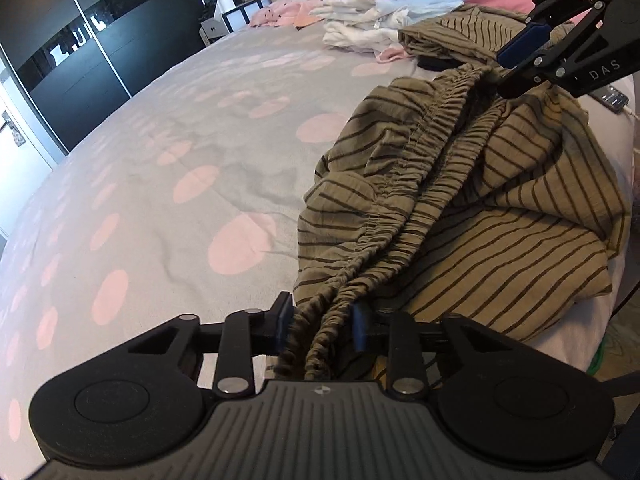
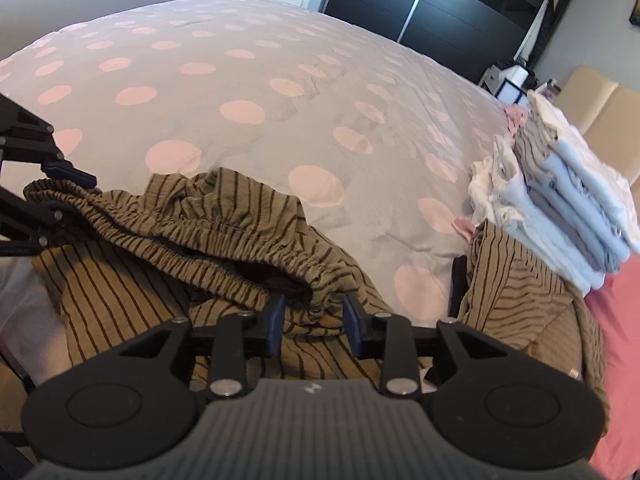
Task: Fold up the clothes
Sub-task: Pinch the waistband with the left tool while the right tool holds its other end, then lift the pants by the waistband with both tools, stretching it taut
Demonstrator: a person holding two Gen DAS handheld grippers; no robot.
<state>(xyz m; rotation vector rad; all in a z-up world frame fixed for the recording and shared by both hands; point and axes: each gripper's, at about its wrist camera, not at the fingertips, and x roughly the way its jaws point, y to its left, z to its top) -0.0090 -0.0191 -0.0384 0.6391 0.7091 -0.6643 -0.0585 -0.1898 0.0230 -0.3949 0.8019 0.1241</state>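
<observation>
Olive striped trousers (image 1: 460, 200) with an elastic waistband lie bunched on the bed's right side. My left gripper (image 1: 322, 322) has the gathered waistband between its blue pads, with a gap still showing between pads and cloth. My right gripper (image 2: 314, 318) holds the other end of the waistband (image 2: 224, 236) between its pads in the same way. The right gripper also shows in the left wrist view (image 1: 516, 60) at the far end of the waistband, and the left gripper shows at the left edge of the right wrist view (image 2: 68, 192). The waistband stretches between them.
The bed (image 1: 180, 152) has a grey cover with pink dots. A stack of folded white, blue and grey clothes (image 1: 384, 4) stands at the far end, beside another striped olive garment (image 1: 452, 36) and a pink pillow (image 2: 616, 320). A dark wardrobe (image 1: 80, 40) stands left.
</observation>
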